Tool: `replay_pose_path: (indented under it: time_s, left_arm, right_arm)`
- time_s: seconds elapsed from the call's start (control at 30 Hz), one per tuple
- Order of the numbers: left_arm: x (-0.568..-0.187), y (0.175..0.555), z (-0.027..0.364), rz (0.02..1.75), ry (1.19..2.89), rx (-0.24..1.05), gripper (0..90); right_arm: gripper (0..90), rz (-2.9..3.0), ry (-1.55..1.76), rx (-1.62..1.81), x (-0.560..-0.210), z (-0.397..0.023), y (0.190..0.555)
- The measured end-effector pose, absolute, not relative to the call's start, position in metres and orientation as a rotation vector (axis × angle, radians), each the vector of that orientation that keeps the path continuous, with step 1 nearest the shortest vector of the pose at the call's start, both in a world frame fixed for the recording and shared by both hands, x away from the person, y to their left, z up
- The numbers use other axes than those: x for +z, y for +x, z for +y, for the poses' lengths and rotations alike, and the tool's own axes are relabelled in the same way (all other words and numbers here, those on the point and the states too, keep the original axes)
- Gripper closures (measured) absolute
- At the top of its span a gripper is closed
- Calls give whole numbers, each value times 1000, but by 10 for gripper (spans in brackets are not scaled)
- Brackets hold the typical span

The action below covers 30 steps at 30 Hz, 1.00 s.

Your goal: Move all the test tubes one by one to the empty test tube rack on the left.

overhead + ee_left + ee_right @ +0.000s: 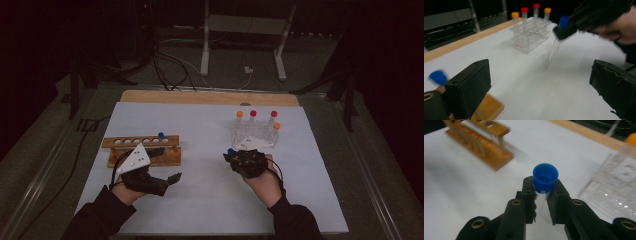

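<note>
My right gripper [543,192] is shut on a clear test tube with a blue cap [545,178], gripping just under the cap. In the high view the right gripper [232,157] holds it above the white mat, in front of the clear rack [254,134]. From the left gripper view the tube [554,48] hangs tilted below its blue cap [564,22]. My left gripper [167,165] stands open with nothing between its jaws, next to the wooden rack [142,149]. One blue-capped tube [161,135] stands in that rack.
The clear rack [531,32] holds several tubes with orange and red caps [253,113]. A white mat [210,185] covers the table, with a wooden strip [210,97] along its far edge. Cables and stand legs lie on the floor beyond.
</note>
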<state>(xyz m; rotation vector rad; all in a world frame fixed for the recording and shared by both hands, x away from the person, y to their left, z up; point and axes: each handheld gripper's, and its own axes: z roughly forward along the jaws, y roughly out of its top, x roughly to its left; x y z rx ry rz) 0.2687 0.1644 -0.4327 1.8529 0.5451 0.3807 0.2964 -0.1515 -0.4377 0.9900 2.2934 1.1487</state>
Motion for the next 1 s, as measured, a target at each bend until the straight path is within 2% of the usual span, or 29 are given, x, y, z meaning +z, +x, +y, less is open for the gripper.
replay_pose_path:
  time_s: [0.2,0.4,0.63,0.8,1.0]
  left_arm:
    - [-422,275,141,442,1851,319,47]
    - [-420,284,113,388,1856,255,91]
    - [-421,291,86,358,1868,228,230]
    - [-423,298,75,353,1873,197,396]
    - [-427,302,63,346,1894,184,532]
  right_arm:
    - [763,2358,946,1177,-446,-146,283]
    - [763,2376,917,1196,-446,-145,277]
    - [763,2381,910,1206,-447,-146,276]
    - [763,2378,909,1215,-446,-146,276]
    - [763,2381,907,1212,-446,-145,276]
